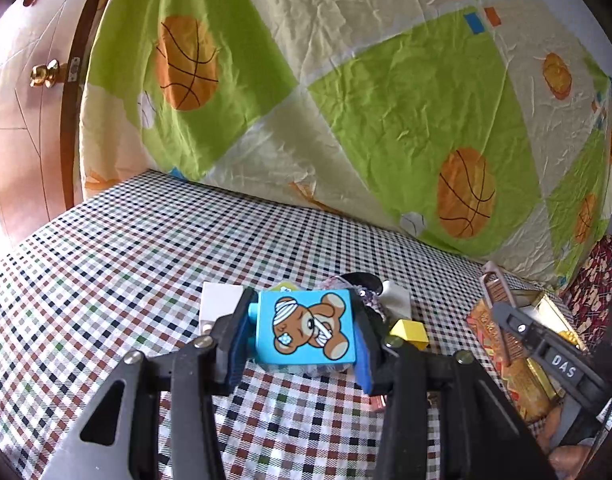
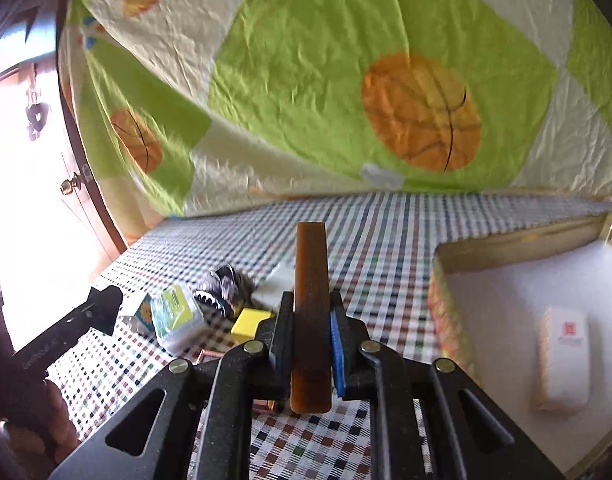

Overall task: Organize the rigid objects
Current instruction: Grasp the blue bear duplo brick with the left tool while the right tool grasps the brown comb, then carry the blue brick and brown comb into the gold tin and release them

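Comb (image 2: 310, 316): brown, long and flat, clamped edge-on in my right tongs (image 2: 311, 332). Its long axis runs straight ahead along the fingers, with one end past the tips and the other back under the hinge. It is held clear above the checked cloth (image 2: 385, 240).

Box (image 2: 505, 248): open, pale inside, lying to the right of the comb and a little ahead. One white packet (image 2: 563, 364) rests in it. My right hand is the nearer one to it. I judge the coming move to be a swing rightward over the near wall, and the comb's length will need to clear that wall.

Bear block (image 1: 306, 330): blue, pinched by its two sides in my left tongs (image 1: 302, 336), picture face up, low over the cloth.

Pile, still loose on the cloth: yellow block (image 1: 409, 330), white block (image 1: 220, 300), a dark patterned item I cannot identify, and a clear case (image 2: 176, 318).

Views: only the right wrist shows the inside of the box and the comb's full length. The left wrist shows the right tongs (image 1: 505, 312) side-on over the box's patterned wall, and the bear face, which the right wrist does not show.
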A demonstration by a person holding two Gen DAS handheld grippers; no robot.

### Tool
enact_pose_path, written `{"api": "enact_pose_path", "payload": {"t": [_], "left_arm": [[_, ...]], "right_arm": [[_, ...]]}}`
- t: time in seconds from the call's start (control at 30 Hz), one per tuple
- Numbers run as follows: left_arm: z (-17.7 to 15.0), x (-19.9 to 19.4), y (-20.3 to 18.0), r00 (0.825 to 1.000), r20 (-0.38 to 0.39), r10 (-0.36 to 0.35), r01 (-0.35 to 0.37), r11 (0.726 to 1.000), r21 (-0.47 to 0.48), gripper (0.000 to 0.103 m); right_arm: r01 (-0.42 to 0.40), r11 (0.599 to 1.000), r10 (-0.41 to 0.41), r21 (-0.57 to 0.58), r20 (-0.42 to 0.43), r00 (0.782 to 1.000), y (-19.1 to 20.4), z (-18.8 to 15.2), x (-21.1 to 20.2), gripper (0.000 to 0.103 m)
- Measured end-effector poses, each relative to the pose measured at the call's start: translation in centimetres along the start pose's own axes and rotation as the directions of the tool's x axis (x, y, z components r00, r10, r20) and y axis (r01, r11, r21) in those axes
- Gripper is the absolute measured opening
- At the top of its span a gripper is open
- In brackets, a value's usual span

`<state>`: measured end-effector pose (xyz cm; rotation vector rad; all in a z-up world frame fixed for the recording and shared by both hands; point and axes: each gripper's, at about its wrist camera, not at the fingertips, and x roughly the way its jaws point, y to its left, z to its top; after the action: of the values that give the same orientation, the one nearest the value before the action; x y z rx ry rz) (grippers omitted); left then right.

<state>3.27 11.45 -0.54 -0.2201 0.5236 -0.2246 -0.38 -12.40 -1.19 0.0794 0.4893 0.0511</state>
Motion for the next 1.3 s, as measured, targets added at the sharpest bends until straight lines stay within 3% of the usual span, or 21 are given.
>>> {"api": "enact_pose_path", "payload": {"t": [0.2, 0.3, 0.53, 1.3], "left_arm": [[-0.5, -0.7, -3.4, 0.997, 0.027, 0.071, -0.074, 0.991, 0.112, 0.042], [-0.6, -0.8, -4.8, 0.997, 0.02, 0.071, -0.073, 0.989, 0.132, 0.042], [-0.3, -1.8, -9.1, 0.997, 0.06, 0.053, -0.064, 0.979, 0.196, 0.042], [-1.3, -0.7, -19.8, 0.997, 0.023, -0.077, 0.069, 0.961, 0.268, 0.042]], "right_arm": [[0.104, 0.993, -0.092, -0.055, 0.191, 0.977, 0.2, 0.5, -4.1, 0.017], [0.144, 0.988, -0.129, -0.048, 0.231, 0.964, -0.7, 0.5, -5.3, 0.017], [0.195, 0.981, -0.184, -0.018, 0.259, 0.948, -3.9, 0.3, -6.6, 0.017], [0.423, 0.906, -0.404, 0.018, 0.332, 0.852, -13.8, 0.1, -10.3, 0.017]]}}
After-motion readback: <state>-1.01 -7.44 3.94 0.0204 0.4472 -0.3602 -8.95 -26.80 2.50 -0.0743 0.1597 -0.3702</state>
